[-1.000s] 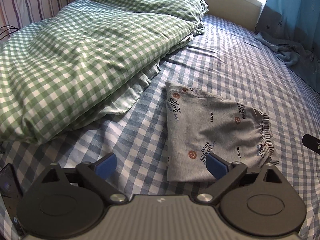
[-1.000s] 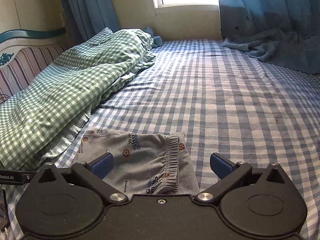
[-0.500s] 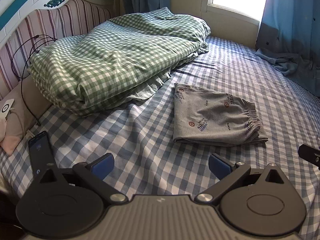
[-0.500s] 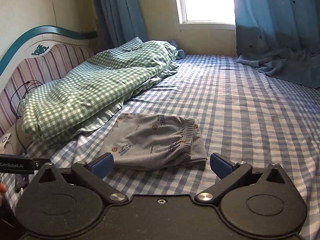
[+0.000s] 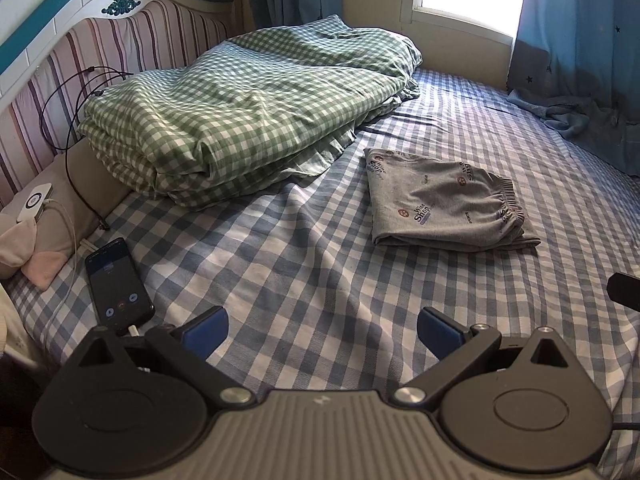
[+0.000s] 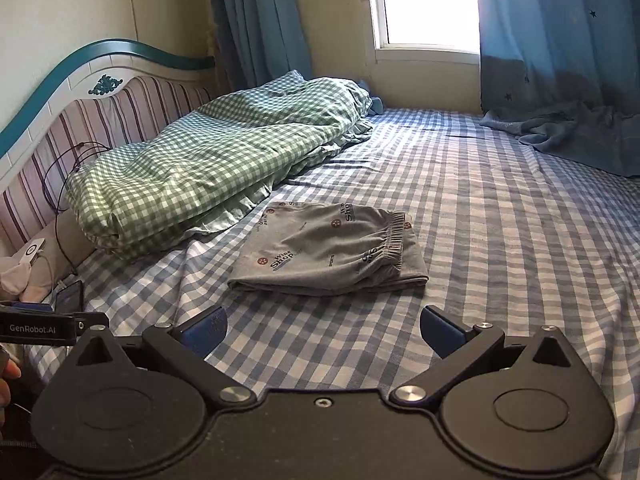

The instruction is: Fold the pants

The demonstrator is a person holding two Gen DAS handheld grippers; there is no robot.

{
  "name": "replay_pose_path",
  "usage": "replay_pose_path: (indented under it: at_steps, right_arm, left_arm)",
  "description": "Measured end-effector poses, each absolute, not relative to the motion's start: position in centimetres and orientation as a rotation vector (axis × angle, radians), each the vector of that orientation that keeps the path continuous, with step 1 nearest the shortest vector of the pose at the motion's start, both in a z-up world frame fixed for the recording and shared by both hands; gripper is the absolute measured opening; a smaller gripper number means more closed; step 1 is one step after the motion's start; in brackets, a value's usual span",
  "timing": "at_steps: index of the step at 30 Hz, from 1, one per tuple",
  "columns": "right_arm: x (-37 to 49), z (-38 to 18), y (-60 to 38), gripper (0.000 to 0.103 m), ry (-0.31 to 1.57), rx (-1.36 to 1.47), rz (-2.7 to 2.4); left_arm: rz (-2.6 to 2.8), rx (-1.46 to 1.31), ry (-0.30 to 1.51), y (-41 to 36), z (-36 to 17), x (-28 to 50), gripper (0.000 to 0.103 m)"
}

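Observation:
The grey printed pants [image 5: 444, 204] lie folded into a compact rectangle on the blue checked bed sheet [image 5: 304, 264], with the elastic waistband at the right. They also show in the right wrist view [image 6: 332, 252]. My left gripper [image 5: 322, 330] is open and empty, held well back from the pants over the sheet. My right gripper [image 6: 323, 330] is open and empty, also back from the pants. The left gripper's body [image 6: 38, 328] shows at the left edge of the right wrist view.
A green checked duvet [image 5: 244, 108] is piled left of the pants against the striped headboard [image 5: 120, 44]. A phone [image 5: 118, 280] and cables lie at the near left. Blue curtains [image 6: 560, 64] spill onto the bed at the far right by the window.
Both grippers have pulled back and up from the folded pants, which now look smaller and farther away. Both stay open. The pants have not moved.

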State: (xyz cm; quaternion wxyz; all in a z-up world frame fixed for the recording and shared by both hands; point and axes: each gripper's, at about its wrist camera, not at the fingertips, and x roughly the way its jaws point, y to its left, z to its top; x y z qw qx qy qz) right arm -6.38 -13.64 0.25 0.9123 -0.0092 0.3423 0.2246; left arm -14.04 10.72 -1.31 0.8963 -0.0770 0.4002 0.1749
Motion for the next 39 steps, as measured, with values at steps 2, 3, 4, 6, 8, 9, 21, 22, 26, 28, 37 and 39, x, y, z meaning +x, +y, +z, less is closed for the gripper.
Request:
replay_pose_path:
  at_steps: [2,3,4,6,8,9,21,22,26,28,37,39]
  right_arm:
    - [-6.9,0.3,-13.3,0.102,0.714,-0.018,0.463]
    - [-7.2,0.3,-13.2,0.102,0.714,-0.017,0.457]
    - [-7.4,0.3,-13.1,0.102,0.716,-0.016,0.451]
    - [-7.7,0.2,-13.1,0.102,0.728,-0.01,0.434]
    - [-7.9,0.1,-13.1,0.102,0.737,-0.003,0.422]
    - [-8.1,0.1,-13.2,0.102,0.74,0.0,0.416]
    - [-8.8,0.0,-12.8,0.102,0.748,-0.012,0.402]
    - [-8.8,0.0,-12.8,0.102,0.748,-0.011,0.402]
    - [-8.8,-0.1,-12.7,0.102,0.752,-0.011,0.401]
    - [-8.7,-0.1,-12.7,0.102,0.753,-0.01,0.401]
    - [-8.4,-0.6,-13.0,0.102,0.773,-0.009,0.399]
    - [-8.4,-0.7,-13.0,0.102,0.775,-0.009,0.398]
  left_arm:
    - [0.348,-0.145,0.834,10.9,-1.2,-14.3,0.103]
    - [0.339,-0.142,0.834,11.0,-1.2,-14.5,0.103]
    - [0.328,-0.135,0.835,11.0,-1.3,-14.5,0.103]
    - [0.317,-0.127,0.837,11.0,-1.3,-14.7,0.103]
    - [0.305,-0.127,0.839,11.1,-1.4,-14.7,0.103]
    - [0.3,-0.13,0.841,11.1,-1.5,-14.7,0.103]
    - [0.267,-0.133,0.844,11.1,-1.7,-14.3,0.103]
    - [0.266,-0.135,0.845,11.0,-1.8,-14.2,0.103]
    - [0.264,-0.135,0.849,11.0,-1.9,-14.1,0.103]
    - [0.266,-0.136,0.851,11.0,-1.9,-14.0,0.103]
    - [0.263,-0.143,0.872,10.9,-2.2,-13.8,0.103]
    - [0.262,-0.142,0.873,10.9,-2.3,-13.7,0.103]
